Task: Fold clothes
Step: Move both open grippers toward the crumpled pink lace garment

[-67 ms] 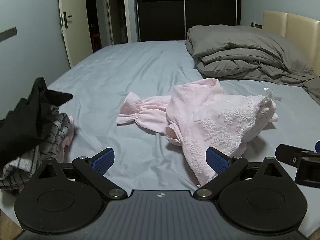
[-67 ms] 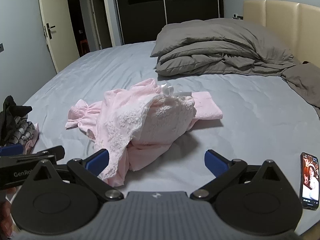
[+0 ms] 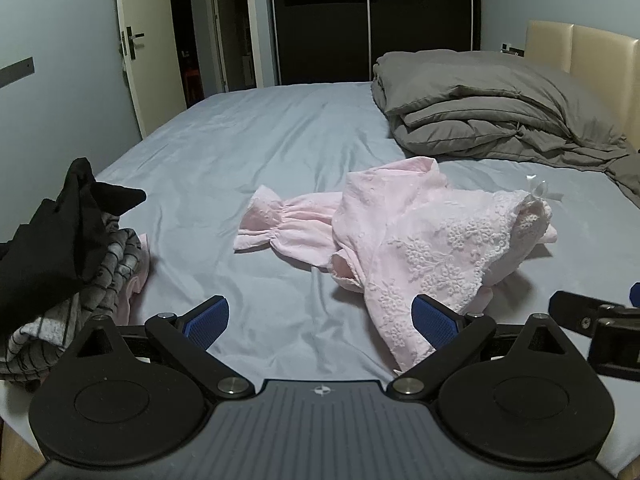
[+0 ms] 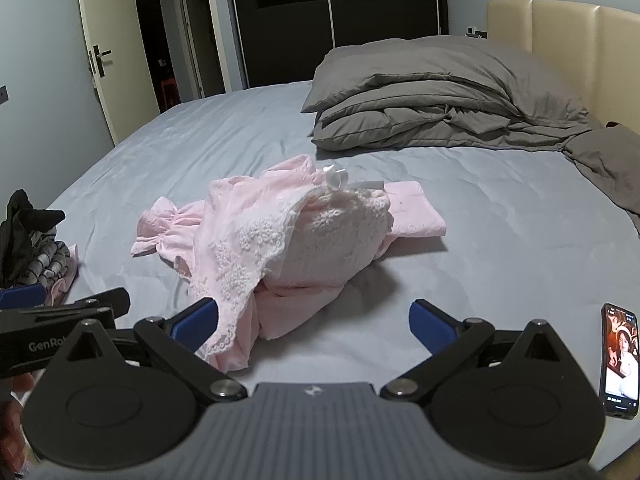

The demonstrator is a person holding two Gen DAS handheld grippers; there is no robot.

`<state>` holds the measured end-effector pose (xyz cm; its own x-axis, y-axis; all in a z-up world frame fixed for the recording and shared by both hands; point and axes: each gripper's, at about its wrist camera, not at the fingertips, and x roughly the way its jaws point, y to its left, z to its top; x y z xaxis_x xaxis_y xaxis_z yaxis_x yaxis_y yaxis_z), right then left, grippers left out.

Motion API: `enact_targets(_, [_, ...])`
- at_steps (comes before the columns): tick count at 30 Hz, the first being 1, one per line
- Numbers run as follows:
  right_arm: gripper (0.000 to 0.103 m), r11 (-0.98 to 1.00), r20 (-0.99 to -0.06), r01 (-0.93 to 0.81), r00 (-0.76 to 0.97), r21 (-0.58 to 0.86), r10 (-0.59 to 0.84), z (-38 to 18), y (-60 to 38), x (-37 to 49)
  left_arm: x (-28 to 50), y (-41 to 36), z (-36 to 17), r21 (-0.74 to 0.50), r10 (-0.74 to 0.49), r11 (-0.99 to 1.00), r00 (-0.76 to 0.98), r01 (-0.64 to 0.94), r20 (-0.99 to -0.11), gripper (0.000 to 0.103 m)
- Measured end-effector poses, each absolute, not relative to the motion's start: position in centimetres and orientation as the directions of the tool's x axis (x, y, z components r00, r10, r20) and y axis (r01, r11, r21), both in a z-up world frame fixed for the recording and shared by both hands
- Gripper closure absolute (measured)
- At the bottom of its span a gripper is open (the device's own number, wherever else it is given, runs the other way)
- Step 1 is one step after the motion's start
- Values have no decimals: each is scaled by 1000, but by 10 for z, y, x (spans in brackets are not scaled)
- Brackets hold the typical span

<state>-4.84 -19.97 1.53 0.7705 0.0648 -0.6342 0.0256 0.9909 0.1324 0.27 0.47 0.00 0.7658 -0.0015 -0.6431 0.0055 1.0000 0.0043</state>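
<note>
Pink dress [image 4: 280,240] crumpled | left gripper [image 4: 60,312] (reads "GenRo…") | both grippers' fingers apart

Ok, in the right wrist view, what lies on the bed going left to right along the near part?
Pile of dark clothes → pink dress → phone. The grey duvet lies farther back, so it is left out.

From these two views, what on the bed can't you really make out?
- Pink garment: crumpled, so its full shape is hidden by its own folds, both views.
- Clothes pile: cut off by the left edge, left view; black top layer covers what lies below.
- Phone: screen detail too small, right view.
- Duvet: the headboard side is out of sight.
</note>
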Motion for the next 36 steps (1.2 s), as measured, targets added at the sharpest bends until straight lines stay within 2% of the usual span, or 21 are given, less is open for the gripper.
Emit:
enact_targets(3, [0,990,-637,26,768,137,68,14,-200,-48,7,11,0,-13,-18,1000,767,13,-641,3])
enact_targets(5, [0,990,-639,26,766,140,70,14,-200,-48,-4,-11,0,66,22,998,794,23,-607,3])
enact_targets(7, [0,989,-640,27,765,143,72,13,-200,-48,-2,-14,0,69,28,997,789,18,-614,3])
enact_targets(11, [0,988,-644,27,761,149,76,12,-200,-47,-2,-6,3,36,14,999,784,10,-621,3])
enact_targets(36, [0,988,-649,17,755,154,88,9,-194,-49,0,-6,1,26,-1,999,769,23,-639,3])
